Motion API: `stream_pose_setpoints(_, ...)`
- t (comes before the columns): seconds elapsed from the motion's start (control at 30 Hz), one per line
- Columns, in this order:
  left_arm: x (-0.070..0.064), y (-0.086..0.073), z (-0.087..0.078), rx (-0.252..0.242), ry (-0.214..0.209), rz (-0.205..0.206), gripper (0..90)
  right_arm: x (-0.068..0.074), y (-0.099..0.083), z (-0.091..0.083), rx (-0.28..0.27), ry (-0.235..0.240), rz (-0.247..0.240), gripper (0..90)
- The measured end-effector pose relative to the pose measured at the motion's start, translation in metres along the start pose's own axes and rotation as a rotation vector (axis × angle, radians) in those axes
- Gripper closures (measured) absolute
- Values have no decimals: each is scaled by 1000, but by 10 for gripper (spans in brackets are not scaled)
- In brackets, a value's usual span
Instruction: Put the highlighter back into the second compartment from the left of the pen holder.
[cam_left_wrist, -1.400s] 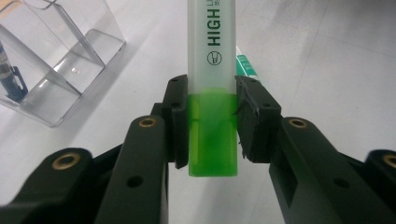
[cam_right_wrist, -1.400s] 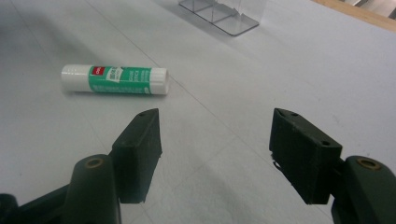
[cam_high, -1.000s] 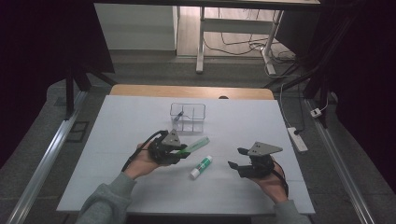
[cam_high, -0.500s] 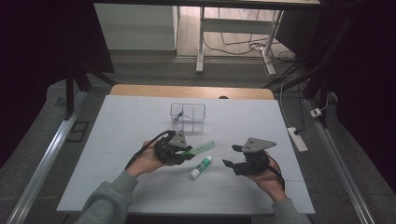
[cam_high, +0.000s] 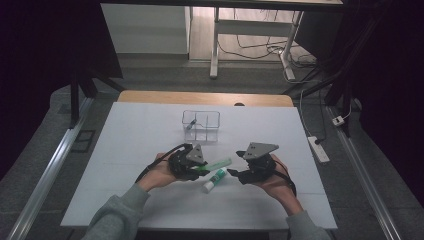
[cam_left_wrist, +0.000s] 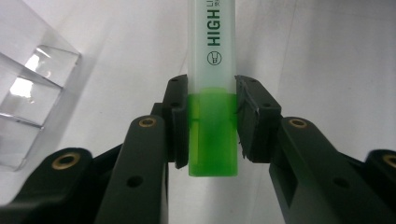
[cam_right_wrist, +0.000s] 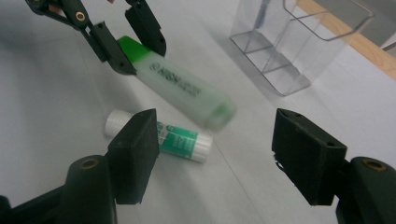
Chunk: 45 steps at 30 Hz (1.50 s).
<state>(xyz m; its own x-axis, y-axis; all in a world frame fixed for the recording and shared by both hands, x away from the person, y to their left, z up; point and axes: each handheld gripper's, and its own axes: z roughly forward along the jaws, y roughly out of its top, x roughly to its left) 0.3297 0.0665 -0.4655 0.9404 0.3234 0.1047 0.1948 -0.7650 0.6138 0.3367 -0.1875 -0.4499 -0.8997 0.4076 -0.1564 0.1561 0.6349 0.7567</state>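
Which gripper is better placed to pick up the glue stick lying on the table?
The right gripper. It is open, and the glue stick lies just ahead of its jaws. The left gripper is already shut on the green highlighter.

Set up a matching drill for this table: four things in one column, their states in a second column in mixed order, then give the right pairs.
Things:
1. green highlighter
2. glue stick
3. clear organizer
4. right tongs

States:
A. standing upright toward the far side of the table
B. open, with nothing between the jaws
C. lying loose on the white table
D. clamped at its green end by the left tongs

Pairs: 1-D, 2-C, 3-A, 4-B
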Motion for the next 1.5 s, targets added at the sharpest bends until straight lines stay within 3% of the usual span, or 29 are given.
stream_pose_setpoints(0.53,-7,3,8,40,-44,48,660,12,20,35,174,118,-160,369)
stream_pose_setpoints(0.67,-8,3,8,41,-53,54,660,15,18,38,211,149,-192,429)
stream_pose_setpoints(0.77,-9,3,8,40,-66,69,660,17,17,39,229,144,-218,490)
stream_pose_setpoints(0.87,-9,1,6,39,-83,99,659,18,14,40,242,177,-250,535)
stream_pose_setpoints(1.0,-9,0,3,22,-107,106,657,22,12,42,270,199,-283,586)
stream_pose_setpoints(1.17,-5,-1,-2,-35,-85,67,635,24,12,43,270,210,-303,636)
stream_pose_setpoints(1.3,4,-5,-8,-92,-43,-28,574,21,12,41,238,189,-282,652)
stream_pose_setpoints(1.5,14,-12,-13,-153,-29,-153,464,15,7,38,193,152,-230,653)
